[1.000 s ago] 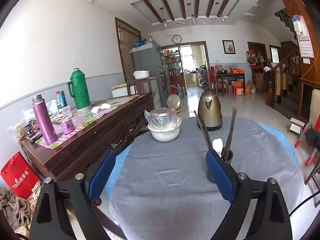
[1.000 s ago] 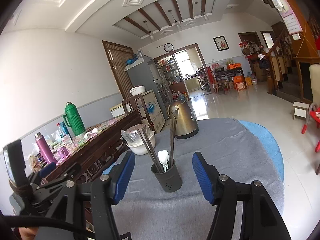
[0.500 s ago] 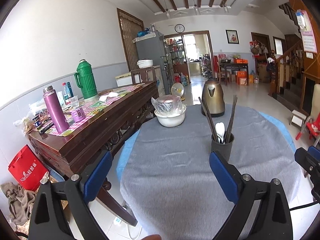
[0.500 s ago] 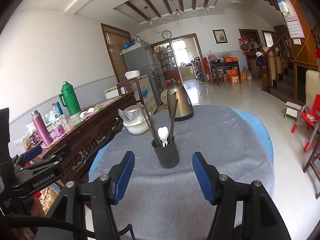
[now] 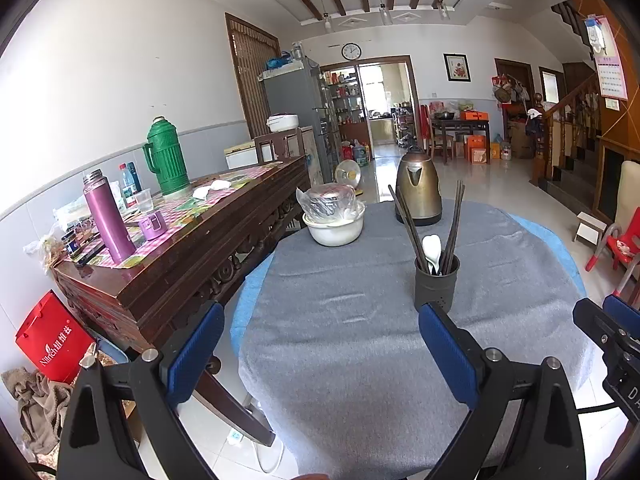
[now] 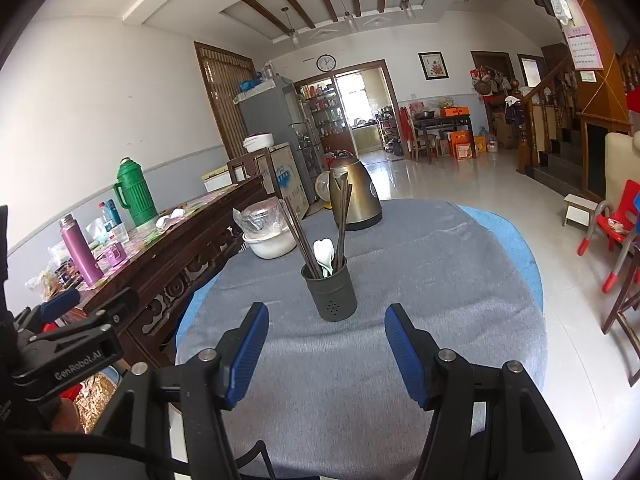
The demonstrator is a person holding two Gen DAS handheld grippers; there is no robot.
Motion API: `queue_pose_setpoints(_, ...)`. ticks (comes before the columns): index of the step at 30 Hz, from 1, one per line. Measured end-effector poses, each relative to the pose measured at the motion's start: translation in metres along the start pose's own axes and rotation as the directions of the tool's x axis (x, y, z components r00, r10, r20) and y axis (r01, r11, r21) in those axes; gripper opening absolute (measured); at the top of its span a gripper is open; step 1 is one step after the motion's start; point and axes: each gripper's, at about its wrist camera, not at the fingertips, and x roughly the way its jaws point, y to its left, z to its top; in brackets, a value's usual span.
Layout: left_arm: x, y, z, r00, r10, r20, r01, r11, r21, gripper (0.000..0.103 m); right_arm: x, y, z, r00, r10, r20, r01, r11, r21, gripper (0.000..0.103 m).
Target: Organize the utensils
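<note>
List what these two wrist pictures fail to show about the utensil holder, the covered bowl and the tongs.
- Utensil holder: the lower ends of the chopsticks and spoon are hidden by its wall, in both views.
- Bowl: its contents are blurred by the plastic cover.
- Right tongs: in the left wrist view, cut off by the right edge.
- Left tongs: in the right wrist view, only partly in frame at the left edge.

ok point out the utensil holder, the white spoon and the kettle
utensil holder (image 6: 334, 296), right wrist view, front of its dark wall
white spoon (image 6: 325, 251), right wrist view, on its bowl
kettle (image 5: 420, 192), left wrist view, middle of its brass body
</note>
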Motion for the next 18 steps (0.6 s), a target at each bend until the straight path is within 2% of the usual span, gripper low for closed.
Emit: queue_pose_setpoints(18, -0.0013, 0.0057, -0.0004, 1.0, 0.006, 0.003, -0.006, 1.0, -0.019, 0.098, -0.0028, 0.0063, 0.0024, 1.0, -0.005, 0.013, 0.005, 1.0, -0.022, 0.064)
